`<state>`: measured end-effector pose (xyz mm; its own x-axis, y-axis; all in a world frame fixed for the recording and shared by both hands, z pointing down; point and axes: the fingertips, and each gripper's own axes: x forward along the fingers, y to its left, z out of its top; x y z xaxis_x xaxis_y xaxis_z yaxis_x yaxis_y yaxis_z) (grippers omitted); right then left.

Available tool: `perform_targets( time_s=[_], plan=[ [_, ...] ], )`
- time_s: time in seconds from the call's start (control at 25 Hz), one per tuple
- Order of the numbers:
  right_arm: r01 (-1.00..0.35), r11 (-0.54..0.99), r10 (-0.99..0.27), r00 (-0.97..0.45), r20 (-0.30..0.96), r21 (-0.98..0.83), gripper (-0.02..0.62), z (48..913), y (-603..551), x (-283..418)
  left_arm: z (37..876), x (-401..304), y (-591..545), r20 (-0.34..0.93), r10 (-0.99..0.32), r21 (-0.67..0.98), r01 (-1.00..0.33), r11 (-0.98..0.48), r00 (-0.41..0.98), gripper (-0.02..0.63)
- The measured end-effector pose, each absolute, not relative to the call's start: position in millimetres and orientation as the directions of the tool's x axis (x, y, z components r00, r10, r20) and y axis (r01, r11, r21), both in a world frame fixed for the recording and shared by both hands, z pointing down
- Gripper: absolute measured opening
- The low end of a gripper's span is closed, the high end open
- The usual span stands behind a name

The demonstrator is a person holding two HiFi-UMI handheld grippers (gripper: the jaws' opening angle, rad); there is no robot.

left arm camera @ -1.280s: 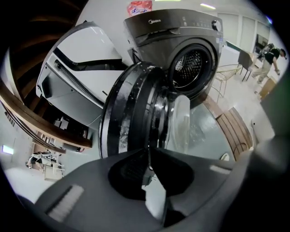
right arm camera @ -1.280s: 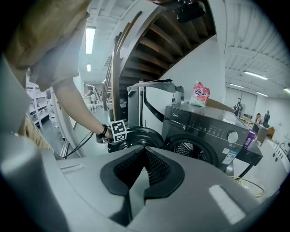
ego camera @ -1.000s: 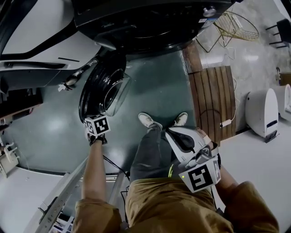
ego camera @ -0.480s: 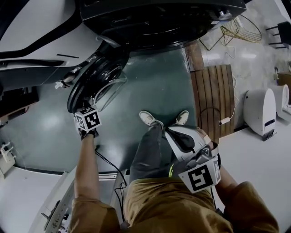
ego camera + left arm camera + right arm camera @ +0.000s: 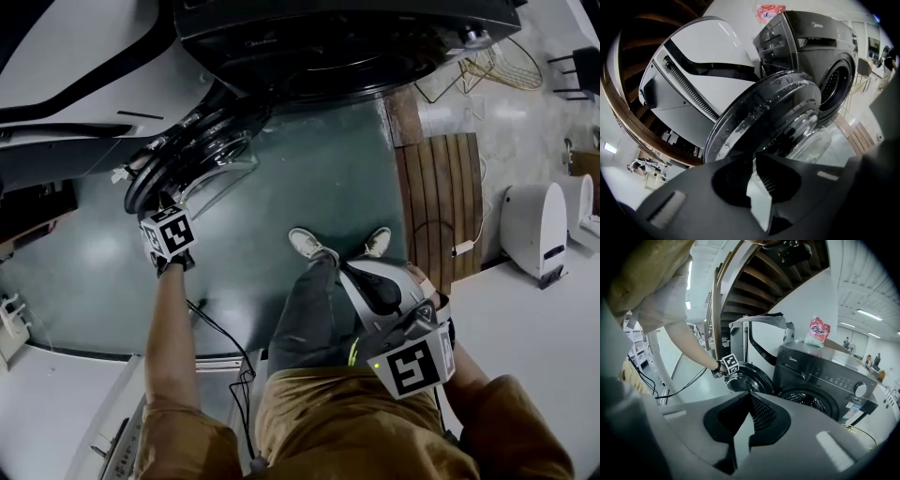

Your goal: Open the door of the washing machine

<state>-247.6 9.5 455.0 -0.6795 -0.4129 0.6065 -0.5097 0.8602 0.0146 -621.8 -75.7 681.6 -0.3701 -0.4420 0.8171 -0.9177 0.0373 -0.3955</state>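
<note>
The dark washing machine point(image 5: 328, 47) stands at the top of the head view, its round glass door point(image 5: 187, 164) swung far out to the left. My left gripper point(image 5: 165, 214) is at the door's outer rim, jaws shut. In the left gripper view its tips point(image 5: 754, 157) meet the door's rim point(image 5: 764, 112), and I cannot tell whether they hold it. The drum opening point(image 5: 836, 89) shows behind. My right gripper point(image 5: 361, 279) hangs near the person's waist, shut and empty. In the right gripper view point(image 5: 750, 397) it faces the machine point(image 5: 820, 376) and door point(image 5: 747, 378) from a distance.
A white panelled unit point(image 5: 75, 56) flanks the machine on the left. A wooden slat platform point(image 5: 441, 206), a wire chair point(image 5: 497, 61) and a white appliance point(image 5: 536, 230) lie to the right. A cable point(image 5: 220, 337) crosses the floor by the person's shoes point(image 5: 309, 246). A detergent bag point(image 5: 819, 332) sits on the machine.
My left gripper has moved left and a little up the picture, and the door has swung wider open with it. The right gripper stays by the waist.
</note>
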Motion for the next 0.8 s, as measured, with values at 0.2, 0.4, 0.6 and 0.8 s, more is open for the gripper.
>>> perform_targets(
  time_s=[0.2,0.4,0.6,0.8],
  plan=[
    [-0.536,0.844,-0.435,-0.653,0.620,0.028,0.004,450.1,1.3,-244.1,684.3,-627.1,-81.0,0.814,-0.451,-0.381,-0.923,0.064,-0.367,0.084],
    [-0.545,0.837,-0.453,-0.629,0.632,0.057,0.003,436.4,-4.3,-239.3,684.4,-630.3,-84.6,0.811,-0.460,-0.364,-0.927,0.089,-0.362,0.084],
    [-0.550,0.831,-0.471,-0.617,0.631,0.083,0.003,423.0,-9.6,-232.5,683.6,-628.2,-84.3,0.818,-0.456,-0.344,-0.933,0.102,-0.351,0.083],
    [-0.549,0.825,-0.494,-0.591,0.638,0.130,0.003,413.1,-14.5,-222.5,683.1,-624.4,-83.3,0.825,-0.454,-0.324,-0.940,0.107,-0.336,0.083]
  ],
)
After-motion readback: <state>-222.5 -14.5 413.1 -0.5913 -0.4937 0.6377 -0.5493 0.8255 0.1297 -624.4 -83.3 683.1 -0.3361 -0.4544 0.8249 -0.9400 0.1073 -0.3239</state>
